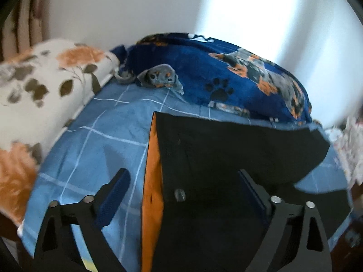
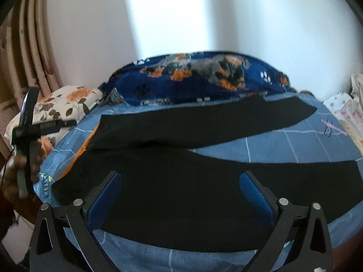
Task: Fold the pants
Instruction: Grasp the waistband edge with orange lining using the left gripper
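Black pants (image 2: 181,181) with an orange waistband lining (image 1: 153,181) lie spread flat on the blue checked bed sheet (image 1: 95,149), both legs stretching to the right. My left gripper (image 1: 181,188) is open and hovers over the waist end of the pants (image 1: 215,149), one finger over the sheet, one over the cloth. My right gripper (image 2: 181,185) is open above the near leg. The left gripper (image 2: 27,136) also shows at the left edge of the right wrist view.
A dark blue dog-print blanket (image 1: 226,74) is bunched along the far side against the white wall. A floral pillow (image 1: 45,86) lies at the left. Patterned white cloth (image 2: 347,113) lies at the right. Curtains (image 2: 29,56) hang at the left.
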Demonstrator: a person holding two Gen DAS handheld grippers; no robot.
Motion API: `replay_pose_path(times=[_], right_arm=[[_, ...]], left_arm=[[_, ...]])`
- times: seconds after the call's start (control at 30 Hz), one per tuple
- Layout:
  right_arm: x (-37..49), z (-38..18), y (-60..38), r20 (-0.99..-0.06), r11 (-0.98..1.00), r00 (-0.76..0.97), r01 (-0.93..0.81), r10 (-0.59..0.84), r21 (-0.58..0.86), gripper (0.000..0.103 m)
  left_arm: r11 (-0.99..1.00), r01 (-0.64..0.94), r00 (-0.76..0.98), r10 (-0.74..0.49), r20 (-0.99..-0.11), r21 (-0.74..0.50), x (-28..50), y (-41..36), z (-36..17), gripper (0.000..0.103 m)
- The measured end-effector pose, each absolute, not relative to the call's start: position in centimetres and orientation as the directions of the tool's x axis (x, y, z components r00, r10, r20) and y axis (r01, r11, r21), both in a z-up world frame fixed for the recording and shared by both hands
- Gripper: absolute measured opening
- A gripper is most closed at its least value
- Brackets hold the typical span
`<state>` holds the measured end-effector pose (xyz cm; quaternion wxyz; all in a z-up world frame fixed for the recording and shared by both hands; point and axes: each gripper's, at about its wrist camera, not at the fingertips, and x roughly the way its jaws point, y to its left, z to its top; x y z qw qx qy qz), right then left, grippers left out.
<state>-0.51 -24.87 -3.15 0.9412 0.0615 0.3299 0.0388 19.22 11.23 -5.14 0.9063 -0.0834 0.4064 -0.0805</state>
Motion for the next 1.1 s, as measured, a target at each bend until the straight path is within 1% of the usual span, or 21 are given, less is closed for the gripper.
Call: replay_pose_path(times=[0.03,0.13,0.23,0.37,0.4,0.47,0.5,0.53,0.63,0.73,0.77,0.8,0.83,0.9,0.93,1.03,1.1], right_arm=[[0.0,-3.6,-25.0,-0.630,0.989,0.768,-0.028,0.116,0.148,0.103],[1.1,-4.6,-25.3,-0.655,0.986,0.746,-0.016,0.123,0.166,0.103],[2.3,-5.6,-25.7,-0.679,0.984,0.723,-0.001,0.125,0.180,0.103],[3.2,-6.5,-25.9,-0.702,0.984,0.702,0.008,0.120,0.177,0.103],[3.4,-6.8,-26.0,-0.711,0.985,0.694,0.013,0.117,0.175,0.103],[3.7,-7.3,-26.1,-0.721,0.984,0.683,0.020,0.117,0.179,0.103],[3.9,-7.5,-26.2,-0.726,0.983,0.678,0.023,0.118,0.181,0.103],[4.2,-7.7,-26.2,-0.732,0.983,0.671,0.025,0.119,0.183,0.103],[4.7,-8.2,-26.0,-0.744,0.983,0.657,0.029,0.118,0.181,0.103],[5.2,-8.5,-25.7,-0.753,0.982,0.646,0.027,0.124,0.185,0.103],[5.4,-8.5,-25.7,-0.755,0.983,0.644,0.025,0.125,0.184,0.103],[5.4,-8.5,-25.5,-0.755,0.984,0.643,0.020,0.124,0.179,0.103],[5.4,-8.6,-25.4,-0.756,0.984,0.643,0.018,0.123,0.175,0.103],[5.5,-8.7,-25.2,-0.758,0.985,0.641,0.016,0.122,0.173,0.103],[5.5,-8.8,-25.3,-0.760,0.984,0.638,0.018,0.123,0.175,0.103],[5.7,-9.1,-25.4,-0.766,0.981,0.629,0.028,0.132,0.192,0.103],[5.8,-8.9,-25.5,-0.765,0.980,0.631,0.031,0.134,0.197,0.103]], left_arm=[[0.968,0.093,0.646,-0.237,-0.725,-0.233,20.3,11.6,-5.5,0.091],[0.977,0.118,0.627,-0.213,-0.749,-0.179,24.5,12.0,-7.0,0.091],[0.966,0.182,0.582,-0.258,-0.771,-0.186,28.5,12.4,-9.0,0.091],[0.970,0.170,0.565,-0.241,-0.789,-0.174,32.1,13.4,-10.7,0.091],[0.969,0.171,0.564,-0.245,-0.789,-0.179,32.8,13.7,-11.1,0.089],[0.964,0.186,0.543,-0.263,-0.798,-0.191,34.0,13.9,-11.8,0.084],[0.959,0.200,0.525,-0.276,-0.805,-0.199,34.6,13.8,-12.2,0.078],[0.957,0.212,0.511,-0.281,-0.813,-0.198,35.0,13.6,-12.5,0.074],[0.956,0.240,0.460,-0.267,-0.847,-0.171,36.4,12.7,-13.9,0.072],[0.943,0.284,0.445,-0.291,-0.847,-0.174,36.9,12.1,-14.8,0.070],[0.935,0.307,0.444,-0.305,-0.843,-0.177,37.0,11.9,-14.8,0.067],[0.928,0.326,0.439,-0.320,-0.840,-0.183,37.1,11.7,-14.8,0.055],[0.908,0.362,0.427,-0.364,-0.827,-0.213,36.9,11.6,-14.7,0.039],[0.903,0.349,0.433,-0.392,-0.812,-0.250,36.8,11.9,-14.7,0.028],[0.908,0.330,0.450,-0.390,-0.803,-0.256,36.7,12.2,-14.6,0.016],[0.925,0.287,0.495,-0.366,-0.788,-0.249,35.7,12.2,-13.8,0.014],[0.923,0.289,0.532,-0.375,-0.760,-0.254,34.6,12.0,-12.9,0.012]])
